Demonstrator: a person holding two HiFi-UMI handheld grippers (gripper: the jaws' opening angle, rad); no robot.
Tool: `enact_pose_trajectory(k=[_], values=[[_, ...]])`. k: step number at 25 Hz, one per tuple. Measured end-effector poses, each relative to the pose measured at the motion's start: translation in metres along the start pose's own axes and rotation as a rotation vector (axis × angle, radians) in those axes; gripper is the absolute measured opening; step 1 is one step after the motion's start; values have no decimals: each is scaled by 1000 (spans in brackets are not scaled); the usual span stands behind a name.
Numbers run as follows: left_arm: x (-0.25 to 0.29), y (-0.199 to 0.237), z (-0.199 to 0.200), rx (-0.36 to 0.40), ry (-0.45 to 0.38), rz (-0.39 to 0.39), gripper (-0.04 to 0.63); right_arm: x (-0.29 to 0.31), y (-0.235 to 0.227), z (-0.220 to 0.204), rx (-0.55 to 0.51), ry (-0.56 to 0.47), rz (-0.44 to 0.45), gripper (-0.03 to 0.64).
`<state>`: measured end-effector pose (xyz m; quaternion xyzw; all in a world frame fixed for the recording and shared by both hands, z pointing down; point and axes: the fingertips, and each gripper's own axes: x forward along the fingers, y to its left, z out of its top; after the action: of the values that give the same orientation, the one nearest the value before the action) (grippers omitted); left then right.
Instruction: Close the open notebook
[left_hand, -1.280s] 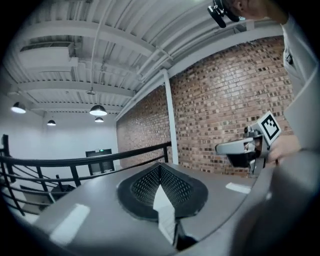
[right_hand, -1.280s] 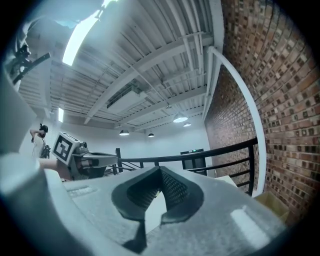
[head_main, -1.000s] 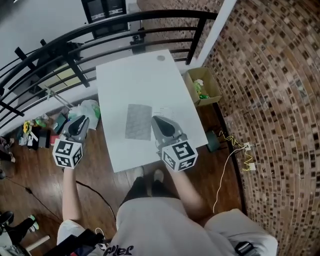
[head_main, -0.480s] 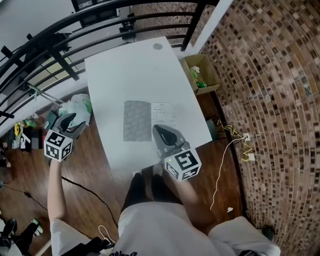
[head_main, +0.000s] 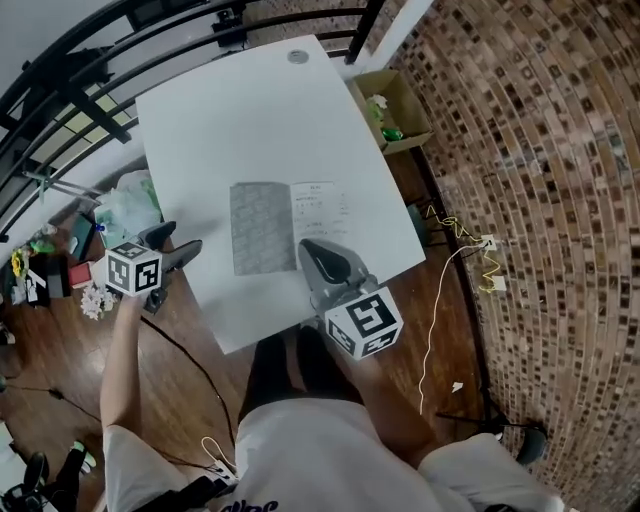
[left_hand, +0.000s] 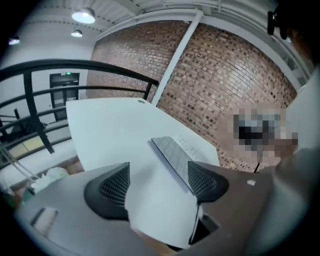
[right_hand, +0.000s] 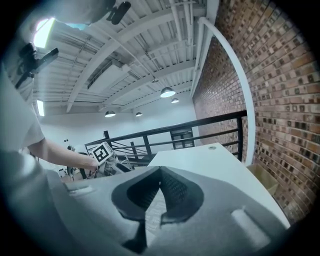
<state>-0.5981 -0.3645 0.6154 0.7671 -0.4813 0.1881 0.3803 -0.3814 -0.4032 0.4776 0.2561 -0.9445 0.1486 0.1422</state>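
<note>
The open notebook lies flat in the middle of the white table (head_main: 220, 120), with a grey patterned left side (head_main: 262, 228) and a white written page (head_main: 322, 212) on the right. My left gripper (head_main: 176, 243) hangs at the table's left edge, apart from the notebook, and its jaws are opening wide with nothing gripped. In the left gripper view (left_hand: 159, 175) only the table's corner shows between the jaws, with the notebook (left_hand: 172, 152) ahead. My right gripper (head_main: 304, 244) hovers by the notebook's near edge, its tips together (right_hand: 160, 170) and empty.
A cardboard box (head_main: 395, 108) with green items stands at the table's right by the brick wall. A black railing (head_main: 80, 70) runs behind the table. Bags and clutter (head_main: 125, 205) lie on the wooden floor at the left, and cables (head_main: 470, 260) at the right. A small round disc (head_main: 298, 57) sits at the table's far corner.
My left gripper has sunk and swung in to the table's left edge, and its jaws have spread apart. My right gripper has dropped a little near the notebook.
</note>
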Motion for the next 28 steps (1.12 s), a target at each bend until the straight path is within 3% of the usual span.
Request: enact_pose_trajectory(k=[9, 22, 28], values=[[61, -20, -14, -154, 62, -144, 279, 10, -22, -13, 19, 16, -46, -8], [98, -46, -22, -188, 108, -240, 162, -1, -37, -27, 50, 33, -76, -8], [97, -54, -24, -191, 113, -231, 60, -10, -42, -28, 52, 24, -79, -9]])
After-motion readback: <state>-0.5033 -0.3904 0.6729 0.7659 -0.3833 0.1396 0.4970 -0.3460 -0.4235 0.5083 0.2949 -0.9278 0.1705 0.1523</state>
